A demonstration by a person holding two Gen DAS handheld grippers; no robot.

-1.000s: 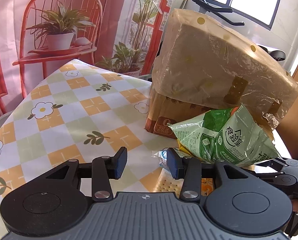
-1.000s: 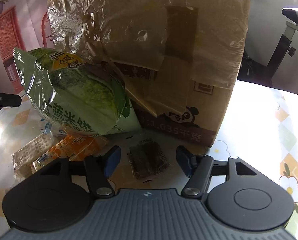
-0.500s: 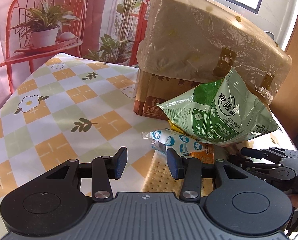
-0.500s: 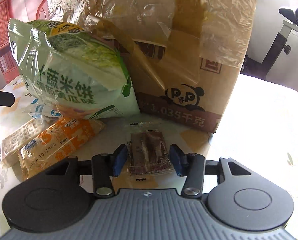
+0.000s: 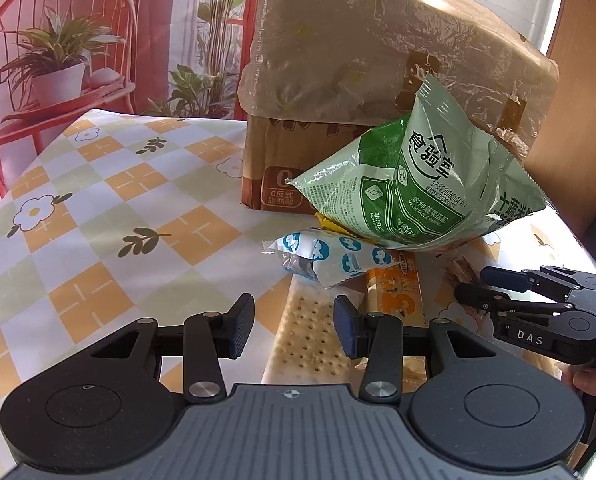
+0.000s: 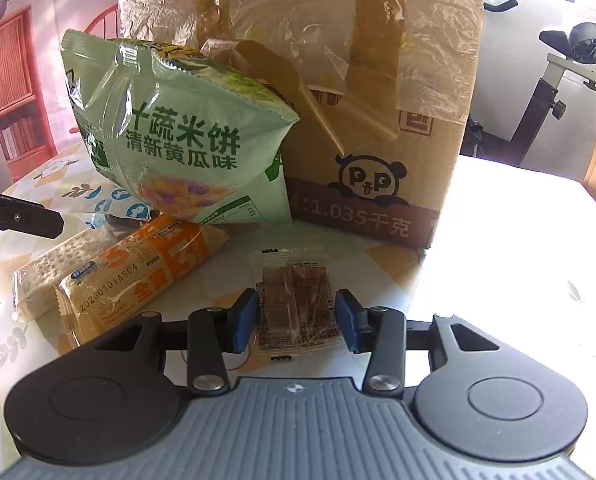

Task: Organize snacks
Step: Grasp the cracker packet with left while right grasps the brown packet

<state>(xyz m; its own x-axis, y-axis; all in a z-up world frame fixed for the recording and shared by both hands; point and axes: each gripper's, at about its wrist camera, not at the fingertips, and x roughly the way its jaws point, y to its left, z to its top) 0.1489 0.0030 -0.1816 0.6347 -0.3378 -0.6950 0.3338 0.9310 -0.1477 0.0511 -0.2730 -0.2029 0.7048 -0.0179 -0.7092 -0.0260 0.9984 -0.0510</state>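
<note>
down low, the right tongs (image 6: 296, 320) straddle a small brown snack packet (image 6: 296, 306) flat on the worktop (image 6: 497, 240), pads beside its edges; whether they pinch, cannot tell. left tongs (image 5: 294, 330) spread over a cracker pack (image 5: 309, 340).

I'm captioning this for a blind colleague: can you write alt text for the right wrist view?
The right claw is open around a small clear packet with a brown snack on the table. Behind it, a green rice cracker bag leans on a taped cardboard box, with an orange biscuit pack to the left.
</note>
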